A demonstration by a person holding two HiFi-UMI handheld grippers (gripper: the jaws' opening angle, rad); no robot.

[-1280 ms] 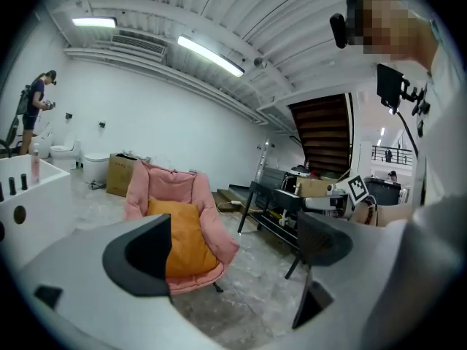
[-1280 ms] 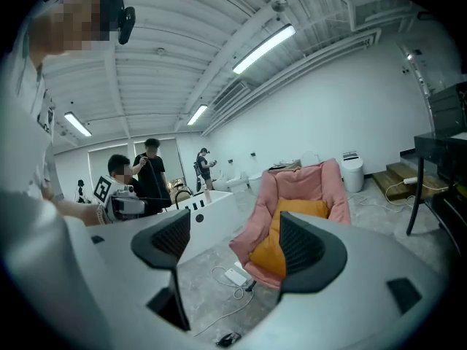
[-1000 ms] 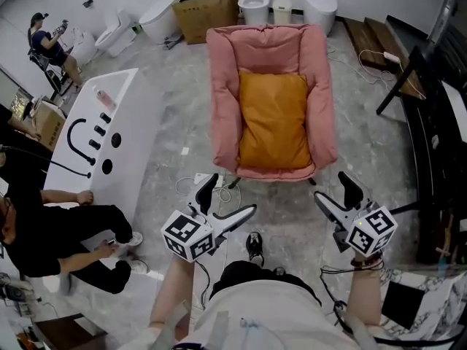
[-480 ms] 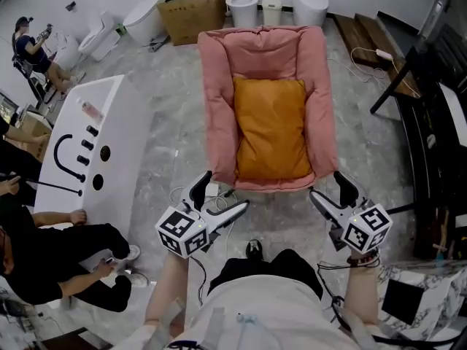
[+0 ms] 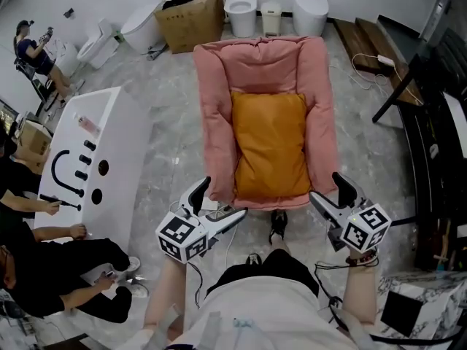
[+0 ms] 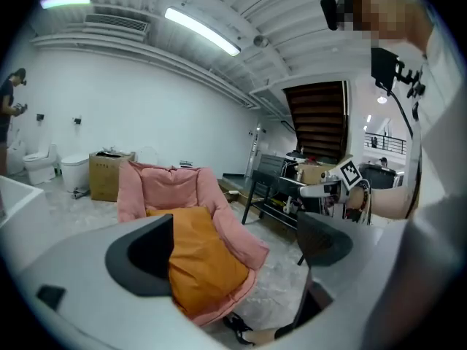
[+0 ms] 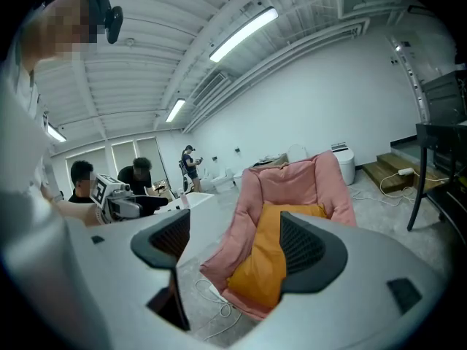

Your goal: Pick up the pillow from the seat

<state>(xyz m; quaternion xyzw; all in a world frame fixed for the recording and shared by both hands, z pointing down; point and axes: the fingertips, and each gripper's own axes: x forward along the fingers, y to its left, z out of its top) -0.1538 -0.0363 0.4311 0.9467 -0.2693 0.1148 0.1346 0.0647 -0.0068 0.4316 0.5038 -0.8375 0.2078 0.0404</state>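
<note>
An orange pillow point(image 5: 268, 143) lies flat on the seat of a pink padded chair point(image 5: 211, 115). The pillow point(image 6: 206, 264) also shows in the left gripper view, and the pillow point(image 7: 264, 264) in the right gripper view, between the jaws but far off. My left gripper point(image 5: 219, 200) hangs open just before the chair's front left corner. My right gripper point(image 5: 328, 190) hangs open at the front right corner. Neither touches the chair or pillow. Nothing sits between either pair of jaws.
A white bathtub-like unit point(image 5: 91, 162) stands to the left, with people seated beside it. A cardboard box point(image 5: 188, 14) and toilets point(image 5: 239, 6) line the far wall. A dark metal table point(image 5: 430, 130) runs along the right. A cable point(image 5: 222, 192) lies on the floor by the chair's front.
I have stepped closer to the chair. Both grippers now sit level with its front edge, still open; a shoe has come forward under the seat front.
</note>
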